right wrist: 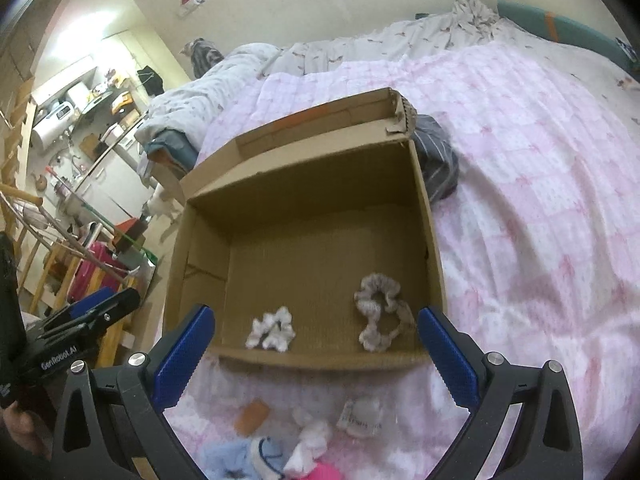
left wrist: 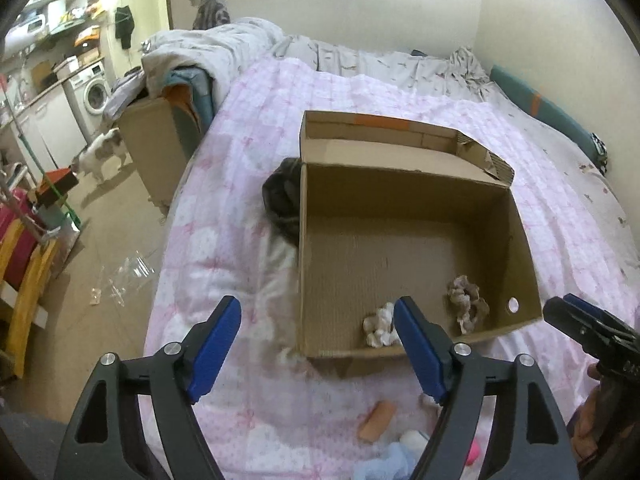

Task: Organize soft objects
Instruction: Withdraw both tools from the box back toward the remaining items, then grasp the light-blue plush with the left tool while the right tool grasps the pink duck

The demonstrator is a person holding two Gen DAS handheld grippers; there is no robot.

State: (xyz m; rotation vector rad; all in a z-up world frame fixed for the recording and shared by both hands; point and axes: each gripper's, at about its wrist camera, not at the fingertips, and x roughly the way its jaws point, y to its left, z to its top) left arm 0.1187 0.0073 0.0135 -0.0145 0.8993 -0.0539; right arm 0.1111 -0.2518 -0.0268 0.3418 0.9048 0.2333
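An open cardboard box [left wrist: 380, 248] lies on the pink quilt. Inside, near its front wall, are a white scrunchie [left wrist: 380, 324] and a grey-brown scrunchie [left wrist: 466, 304]. My left gripper [left wrist: 317, 304] hovers open over the box's front left corner, nothing between its blue pads. From the right wrist view, the box [right wrist: 312, 248] holds the white scrunchie [right wrist: 272, 330] and the grey-brown scrunchie [right wrist: 380, 312]. My right gripper [right wrist: 316, 312] stands wide open above the front wall, holding nothing. In front of the box lie an orange piece [right wrist: 252, 416], a blue cloth [right wrist: 240, 460], white socks [right wrist: 312, 444] and a pink item [right wrist: 324, 472].
A dark striped cloth [right wrist: 438, 160] is bunched against the box's far side. A cat [left wrist: 210, 10] sits on the heaped bedding at the back. Left of the bed are the floor, a tall carton [left wrist: 154, 152], a small animal [left wrist: 102, 156] and a washing machine [left wrist: 94, 94].
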